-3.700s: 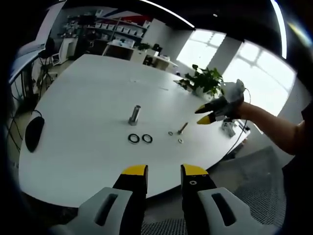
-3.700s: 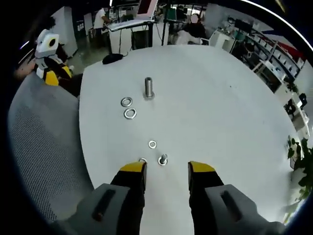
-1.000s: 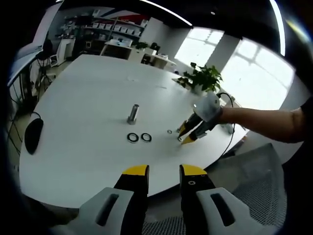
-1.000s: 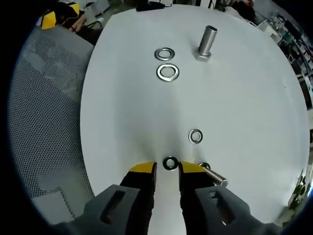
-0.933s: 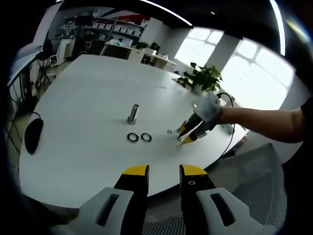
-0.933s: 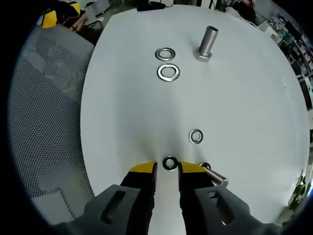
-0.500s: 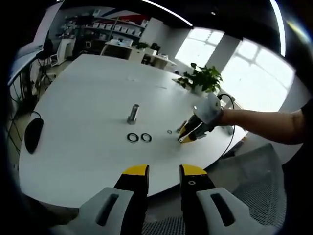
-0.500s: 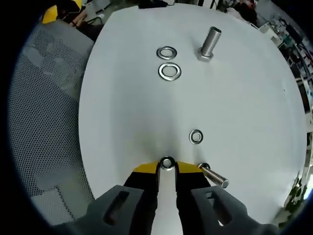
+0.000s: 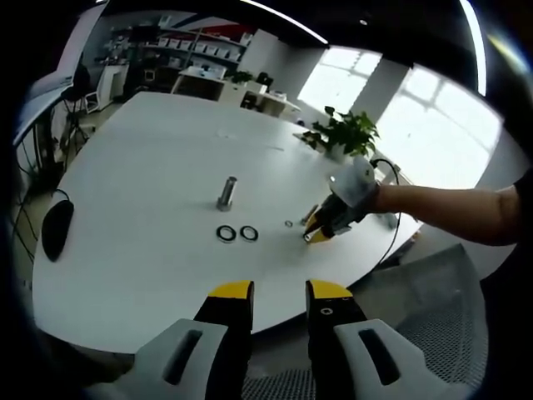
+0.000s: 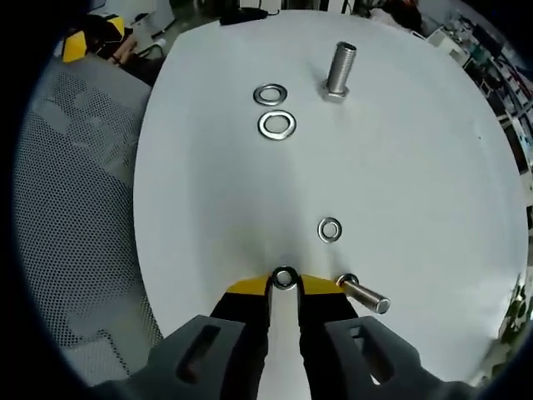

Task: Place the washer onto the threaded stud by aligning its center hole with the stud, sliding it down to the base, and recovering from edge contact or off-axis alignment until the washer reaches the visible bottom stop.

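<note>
My right gripper (image 10: 284, 287) is shut on a small washer (image 10: 284, 277) at the near edge of the white table (image 10: 400, 150). The threaded stud (image 10: 337, 72) stands upright on its hex base at the far side. Two large washers (image 10: 271, 94) (image 10: 276, 125) lie left of it. Another small washer (image 10: 330, 229) lies between, and a small bolt (image 10: 361, 293) lies on its side just right of my fingertips. In the left gripper view my left gripper (image 9: 278, 293) hangs open off the table edge, with the stud (image 9: 226, 193), the large washers (image 9: 236, 233) and the right gripper (image 9: 317, 232) ahead.
A black computer mouse (image 9: 57, 230) lies at the table's left end. A potted plant (image 9: 350, 137) stands at the far right edge. A grey mesh chair (image 10: 67, 208) sits left of the table in the right gripper view. A person's sleeve-less arm (image 9: 450, 208) holds the right gripper.
The right gripper came down to the small washer and its jaws closed on it over the last second. The left gripper has stayed put.
</note>
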A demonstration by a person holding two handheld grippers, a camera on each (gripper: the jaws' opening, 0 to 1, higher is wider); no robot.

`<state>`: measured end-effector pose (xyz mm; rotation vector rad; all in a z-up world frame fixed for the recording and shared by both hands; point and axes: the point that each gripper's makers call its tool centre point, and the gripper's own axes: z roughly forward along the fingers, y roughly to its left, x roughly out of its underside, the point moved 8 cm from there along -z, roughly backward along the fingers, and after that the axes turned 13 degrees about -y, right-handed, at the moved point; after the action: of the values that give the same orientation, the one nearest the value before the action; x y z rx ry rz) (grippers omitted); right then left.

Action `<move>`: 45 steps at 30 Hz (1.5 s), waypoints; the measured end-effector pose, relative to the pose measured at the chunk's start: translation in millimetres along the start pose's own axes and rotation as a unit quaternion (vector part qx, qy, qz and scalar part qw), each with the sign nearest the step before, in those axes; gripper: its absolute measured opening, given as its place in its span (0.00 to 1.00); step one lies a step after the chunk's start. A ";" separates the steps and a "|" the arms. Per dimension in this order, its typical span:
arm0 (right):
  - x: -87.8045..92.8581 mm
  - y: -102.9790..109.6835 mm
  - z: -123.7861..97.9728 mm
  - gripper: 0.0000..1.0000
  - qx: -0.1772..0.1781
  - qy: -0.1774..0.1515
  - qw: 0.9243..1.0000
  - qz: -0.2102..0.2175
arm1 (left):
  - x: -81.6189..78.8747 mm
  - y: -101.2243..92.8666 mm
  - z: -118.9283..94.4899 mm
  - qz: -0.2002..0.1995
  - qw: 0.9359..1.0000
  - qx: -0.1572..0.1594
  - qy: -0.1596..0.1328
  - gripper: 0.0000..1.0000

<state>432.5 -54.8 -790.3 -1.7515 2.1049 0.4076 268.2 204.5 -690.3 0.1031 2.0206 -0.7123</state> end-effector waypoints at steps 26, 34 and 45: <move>10.5 -2.2 -30.7 0.13 -0.007 0.003 1.000 0.009 | 0.1 -0.1 0.1 -0.001 1.000 -0.001 0.001 0.23; 14.7 -13.3 -46.5 0.13 0.019 -0.014 0.999 0.025 | -0.7 -0.1 -0.1 -0.002 1.000 0.000 -0.004 0.23; 6.1 -20.9 -66.4 0.13 0.029 -0.024 0.999 0.022 | -1.0 0.2 -0.2 -0.001 1.000 -0.002 -0.005 0.23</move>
<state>445.6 -93.6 -733.8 -1.6500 2.1030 0.3932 268.6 205.0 -689.5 0.0944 2.0118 -0.7099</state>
